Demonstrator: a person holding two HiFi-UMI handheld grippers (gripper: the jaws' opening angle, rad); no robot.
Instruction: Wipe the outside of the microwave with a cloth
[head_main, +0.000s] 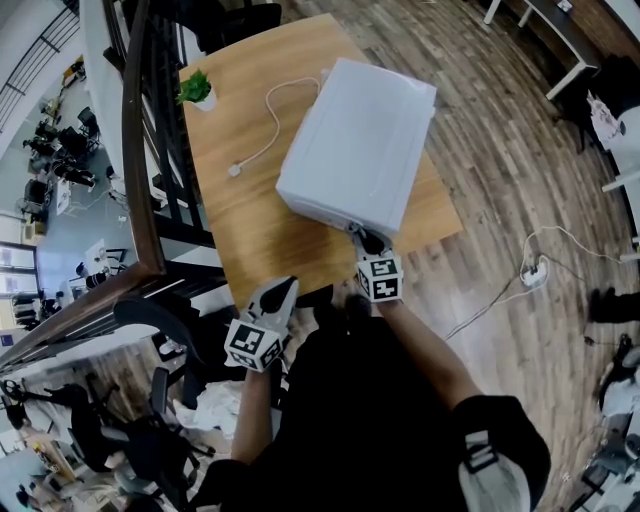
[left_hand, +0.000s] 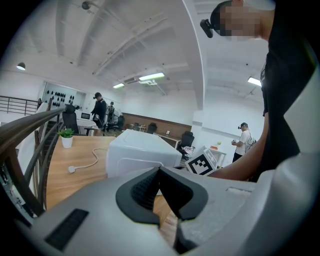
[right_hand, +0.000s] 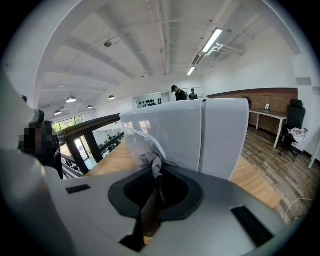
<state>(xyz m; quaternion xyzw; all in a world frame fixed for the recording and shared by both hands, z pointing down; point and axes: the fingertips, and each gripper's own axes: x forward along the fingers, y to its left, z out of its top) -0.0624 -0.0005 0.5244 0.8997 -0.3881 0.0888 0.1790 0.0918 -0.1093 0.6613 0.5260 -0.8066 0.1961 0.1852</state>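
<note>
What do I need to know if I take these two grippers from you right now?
Right gripper: shut on the grey cloth, which is pressed to the near face of the white microwave.
Left gripper: shut, empty, by the near edge of the table.
Done: the cloth is on the microwave; how much is wiped cannot be told.
Left: probably the top and the other sides.

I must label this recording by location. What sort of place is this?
Probably an open-plan office, on an upper level: a railing overlooks a lower floor, and office chairs and desks stand on the wood floor.
</note>
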